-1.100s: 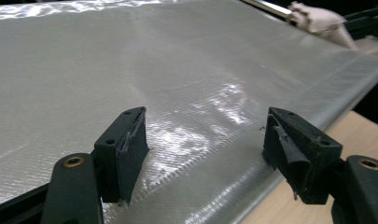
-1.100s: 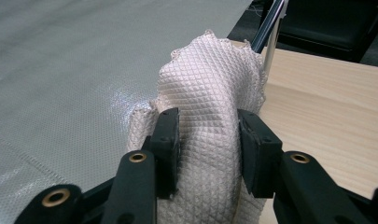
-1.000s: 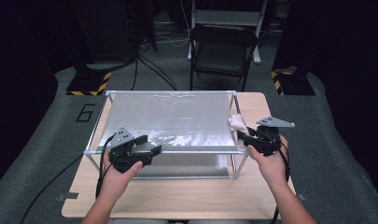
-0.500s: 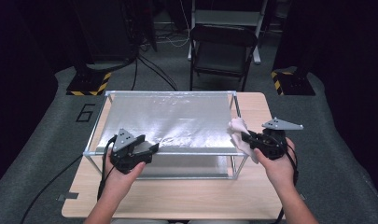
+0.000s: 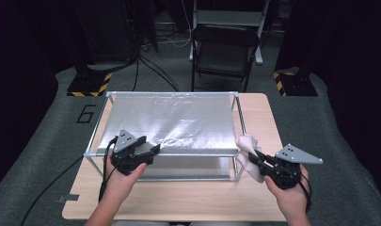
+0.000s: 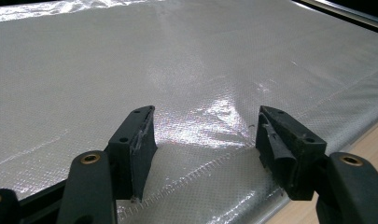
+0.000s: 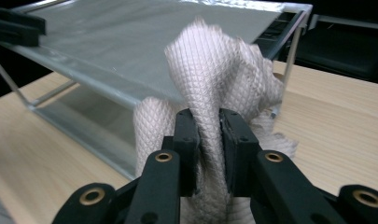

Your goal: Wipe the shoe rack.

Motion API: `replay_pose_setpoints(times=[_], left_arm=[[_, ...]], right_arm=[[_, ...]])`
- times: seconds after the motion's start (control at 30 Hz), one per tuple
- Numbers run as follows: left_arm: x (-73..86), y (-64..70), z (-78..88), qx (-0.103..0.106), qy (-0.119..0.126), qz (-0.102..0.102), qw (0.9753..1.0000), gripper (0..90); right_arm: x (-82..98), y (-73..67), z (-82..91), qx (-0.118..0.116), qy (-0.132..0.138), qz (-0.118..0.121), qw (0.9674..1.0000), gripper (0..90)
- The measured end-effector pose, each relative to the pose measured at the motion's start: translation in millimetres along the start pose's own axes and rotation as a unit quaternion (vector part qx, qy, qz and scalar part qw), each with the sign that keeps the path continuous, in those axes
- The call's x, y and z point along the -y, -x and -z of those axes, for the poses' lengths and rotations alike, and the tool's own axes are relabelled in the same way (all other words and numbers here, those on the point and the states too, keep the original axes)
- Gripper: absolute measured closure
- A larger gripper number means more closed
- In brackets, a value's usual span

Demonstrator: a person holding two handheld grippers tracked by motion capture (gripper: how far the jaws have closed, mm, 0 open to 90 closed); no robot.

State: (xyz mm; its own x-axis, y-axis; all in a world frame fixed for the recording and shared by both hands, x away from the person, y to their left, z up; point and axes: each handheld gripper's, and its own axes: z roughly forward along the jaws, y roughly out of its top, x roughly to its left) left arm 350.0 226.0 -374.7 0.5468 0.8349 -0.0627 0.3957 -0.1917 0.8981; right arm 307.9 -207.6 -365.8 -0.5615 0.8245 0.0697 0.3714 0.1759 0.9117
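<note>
Now the right gripper has its jaws pinched on a bunched cloth, having just been closing on it; the cloth hangs off the table beside the rack's near right corner, its lower folds cut off in the right gripper view. Meanwhile the left gripper hovers at the near left edge of the rack's silver sheet, jaws apart after narrowing a little, with nothing clamped. Whether its fingertips touch the sheet is hard to make out.
</note>
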Motion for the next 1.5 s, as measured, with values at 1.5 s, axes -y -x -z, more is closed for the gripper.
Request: replay_pose_setpoints(times=[1.5], left_arm=[[-0.9,-0.5,-1.7,0.001,-0.001,0.006,1.0,38.5]], right_arm=[[113.7,5.1,-85.6,0.043,-0.079,-0.012,0.9959,74.8]])
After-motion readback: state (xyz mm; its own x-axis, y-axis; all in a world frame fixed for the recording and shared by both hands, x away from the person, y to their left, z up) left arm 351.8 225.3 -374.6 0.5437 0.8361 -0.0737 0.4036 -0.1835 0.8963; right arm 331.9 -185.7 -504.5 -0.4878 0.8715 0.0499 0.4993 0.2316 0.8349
